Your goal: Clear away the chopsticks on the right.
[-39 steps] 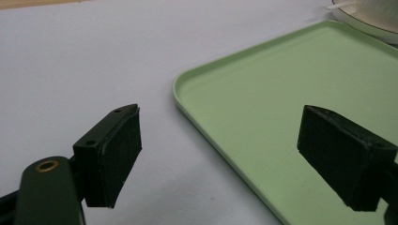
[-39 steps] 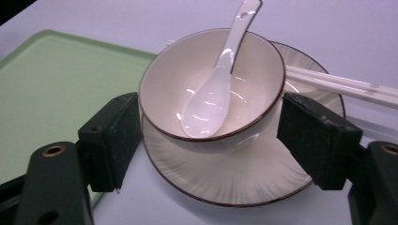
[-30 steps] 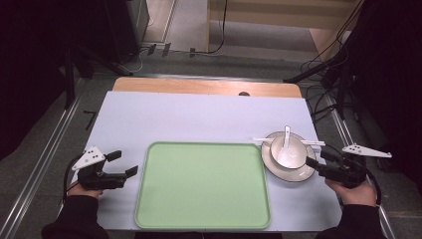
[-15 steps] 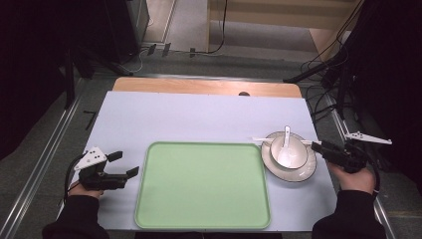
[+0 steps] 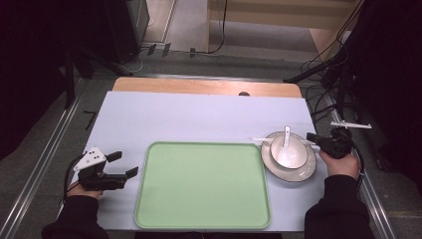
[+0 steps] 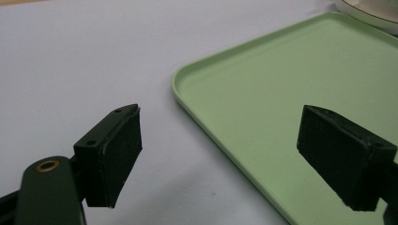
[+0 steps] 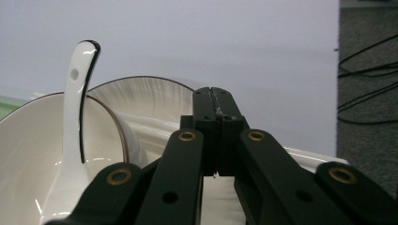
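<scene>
My right gripper [image 5: 318, 141] has just closed its jaws together on the right rim of the plate [image 5: 304, 172], which carries a bowl [image 5: 286, 152] and spoon [image 5: 285, 144] right of the green tray [image 5: 199, 186]. My left gripper [image 5: 122, 164] sits wide open and empty on the surface [image 5: 199, 114], left of the tray.

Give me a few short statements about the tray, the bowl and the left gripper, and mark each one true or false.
1. The green tray is empty. True.
2. The bowl stands left of the tray. False: it stands to the tray's right, on a plate.
3. A white spoon rests in the bowl. True.
4. The left gripper grips the tray's rim. False: its jaws are open and hold nothing.
</scene>
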